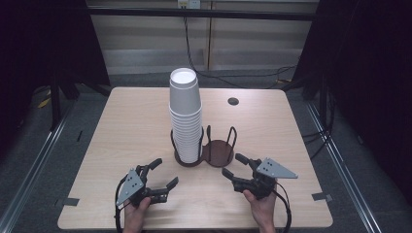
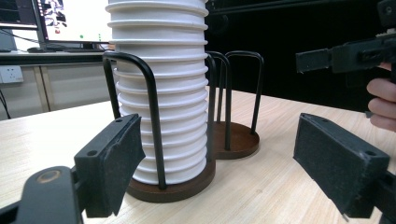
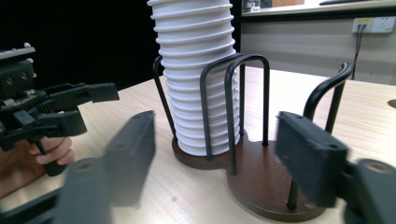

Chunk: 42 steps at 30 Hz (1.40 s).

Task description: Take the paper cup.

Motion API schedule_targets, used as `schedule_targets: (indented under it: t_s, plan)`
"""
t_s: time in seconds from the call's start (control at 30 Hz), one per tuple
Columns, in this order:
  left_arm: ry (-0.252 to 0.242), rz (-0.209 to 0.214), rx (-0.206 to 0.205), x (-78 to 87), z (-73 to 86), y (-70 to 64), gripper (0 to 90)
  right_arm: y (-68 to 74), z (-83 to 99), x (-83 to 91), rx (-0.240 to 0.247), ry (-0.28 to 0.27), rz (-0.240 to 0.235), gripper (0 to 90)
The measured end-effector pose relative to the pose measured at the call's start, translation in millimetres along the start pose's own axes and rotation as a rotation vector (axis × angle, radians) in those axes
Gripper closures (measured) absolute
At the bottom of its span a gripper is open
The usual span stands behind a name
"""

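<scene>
Both the left hand-held gripper point(image 1: 163, 173) and right hand-held gripper point(image 1: 234, 165) are sitting released, empty. Cups point(image 1: 185, 114) are looking light and crushable, so I'd be pinching the top rim gently.

The stacked cups point(image 1: 185, 116) look like matt white paper. Their holder point(image 1: 214, 153) has glossy black wire hoops on a brown wooden base; the table point(image 1: 126, 131) is pale, smooth wood grain.

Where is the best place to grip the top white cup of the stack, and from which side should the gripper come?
Probably grip the top cup on its bare side wall, just under its upturned base, coming level from the near side. It stands clear above the holder's wire loops, which guard only the lower cups. Both the left gripper and the right gripper are open and empty.
</scene>
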<state>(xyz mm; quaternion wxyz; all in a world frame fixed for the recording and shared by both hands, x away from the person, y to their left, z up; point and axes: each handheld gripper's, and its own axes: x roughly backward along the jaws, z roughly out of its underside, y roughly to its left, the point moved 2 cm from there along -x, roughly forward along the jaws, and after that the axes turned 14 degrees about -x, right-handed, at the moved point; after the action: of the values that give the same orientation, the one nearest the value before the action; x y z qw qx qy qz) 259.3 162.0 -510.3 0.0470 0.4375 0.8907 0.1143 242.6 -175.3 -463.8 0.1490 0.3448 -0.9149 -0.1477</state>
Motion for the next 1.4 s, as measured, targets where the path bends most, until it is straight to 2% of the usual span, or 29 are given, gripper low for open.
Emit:
schedule_targets:
  t_s: [0.07,0.3,0.37,0.4,0.57,0.73,0.87,1.1,1.13,1.17,1.23,1.4]
  plan:
    - [0.002,0.001,-0.001,0.2,0.0,0.1,15.6,0.6,-4.3,-1.0,0.01,-0.001,0.008,19.1]
    - [-0.002,0.005,0.0,0.2,0.0,0.1,15.6,5.0,-19.4,-7.4,0.019,0.027,-0.042,14.5]
    - [-0.002,0.006,0.0,0.2,0.0,0.1,15.6,5.3,-21.1,-8.5,0.013,0.033,-0.047,14.1]
    - [-0.003,0.005,-0.001,0.2,-0.1,0.1,15.6,4.6,-22.8,-10.6,-0.007,0.045,-0.064,13.8]
    - [-0.003,0.005,-0.001,0.2,-0.1,0.1,15.6,5.0,-28.3,-15.5,-0.017,0.049,-0.079,13.6]
    - [-0.003,0.005,-0.001,0.3,-0.1,0.1,15.6,9.5,-38.8,-18.6,-0.007,0.067,-0.107,13.8]
    - [-0.003,0.007,-0.001,0.2,-0.1,0.2,15.6,13.0,-49.9,-23.0,0.02,0.095,-0.127,13.6]
    - [-0.004,0.006,-0.002,0.3,-0.1,0.2,15.6,17.1,-63.6,-27.2,0.042,0.099,-0.136,13.6]
    - [-0.004,0.006,-0.002,0.3,-0.1,0.2,15.6,18.1,-66.1,-28.3,0.046,0.1,-0.125,13.6]
    - [-0.008,0.008,0.019,0.1,-0.1,-1.5,15.6,19.2,-68.8,-29.2,0.043,0.106,-0.126,13.6]
    - [-0.008,0.012,0.019,0.5,-0.2,-1.8,15.6,21.2,-73.9,-31.5,0.044,0.119,-0.143,14.3]
    - [-0.008,0.012,0.02,0.5,-0.2,-1.8,15.6,28.2,-86.4,-36.5,0.07,0.118,-0.143,13.4]
